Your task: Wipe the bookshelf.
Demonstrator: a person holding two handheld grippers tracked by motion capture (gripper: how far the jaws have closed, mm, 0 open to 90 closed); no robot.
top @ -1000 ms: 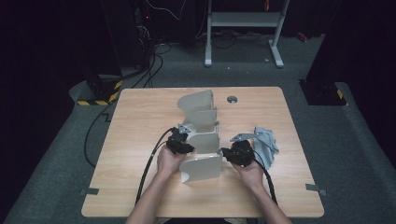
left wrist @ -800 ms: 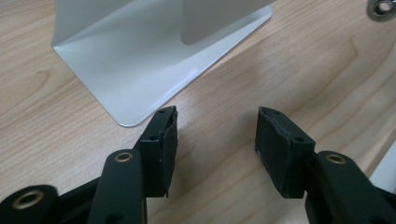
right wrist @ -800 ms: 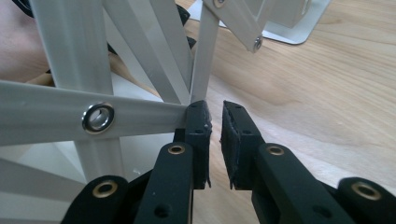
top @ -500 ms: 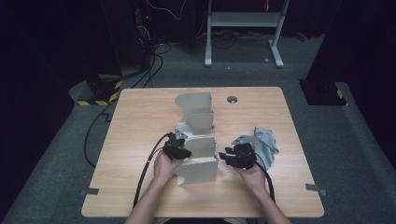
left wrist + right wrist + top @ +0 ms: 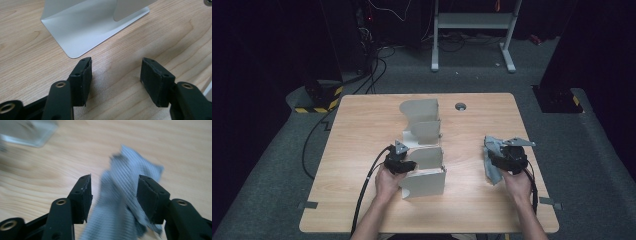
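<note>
Two grippers on wooden table (image 5: pixel 362 130) | left gripper (image 5: pixel 115 72) jaws wide, empty, at near-left side of grey metal file rack (image 5: pixel 424 150), rack base just ahead | right gripper (image 5: pixel 113 195) jaws wide, straddling grey ribbed cloth (image 5: pixel 130 202) at right, well apart from rack

Light wood table (image 5: pixel 362 125) with rounded corners and a round grommet hole (image 5: pixel 460 106) near the far edge. Grey carpet floor (image 5: pixel 592 165). Surroundings dark. White metal stand (image 5: pixel 472 22) behind; black cables (image 5: pixel 377 55); yellow-black hazard tape (image 5: pixel 319 107) at left.
</note>
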